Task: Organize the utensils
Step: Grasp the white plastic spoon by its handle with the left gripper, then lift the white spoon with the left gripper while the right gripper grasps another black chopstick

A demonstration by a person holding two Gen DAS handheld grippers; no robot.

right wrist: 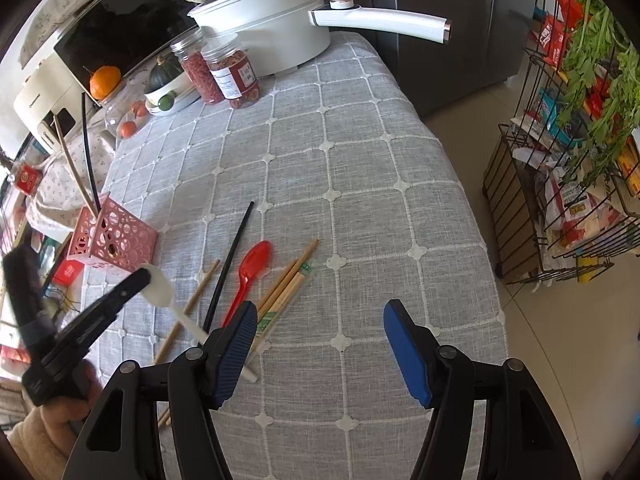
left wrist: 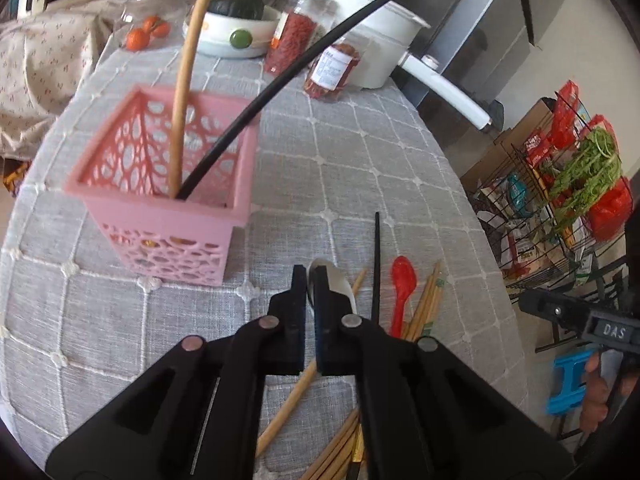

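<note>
- Grey quilted tablecloth (right wrist: 360, 184) covers the table; a white pot (right wrist: 272, 28), two jars of red dried goods (right wrist: 224, 72) and a bowl with a dark squash (left wrist: 236, 28) crowd its far edge, and a wire rack of groceries (right wrist: 568, 160) stands on the floor off the right edge.
- Pink basket (left wrist: 168, 184): near the left edge, already holding one wooden chopstick (left wrist: 188, 60) and one black chopstick (left wrist: 288, 72), both leaning upright.
- Left gripper (left wrist: 309, 280): pressed together on the white spoon (right wrist: 160, 284), pinching it at the bowl end; from the right wrist view I see the spoon lifted clear of the cloth, handle trailing down toward the pile.
- Right gripper (right wrist: 320, 344): spread wide, holding nothing, poised near the front edge.
- Loose on the cloth near the front edge: a red spoon (right wrist: 250, 268), a black chopstick (right wrist: 230, 264), several wooden chopsticks (right wrist: 284, 284).
- Step in hand, as I judge it: carrying the white spoon to the basket.
- Next move calls for swinging left over the basket rim, tipping the spoon upright and releasing it clear of the two leaning sticks.
</note>
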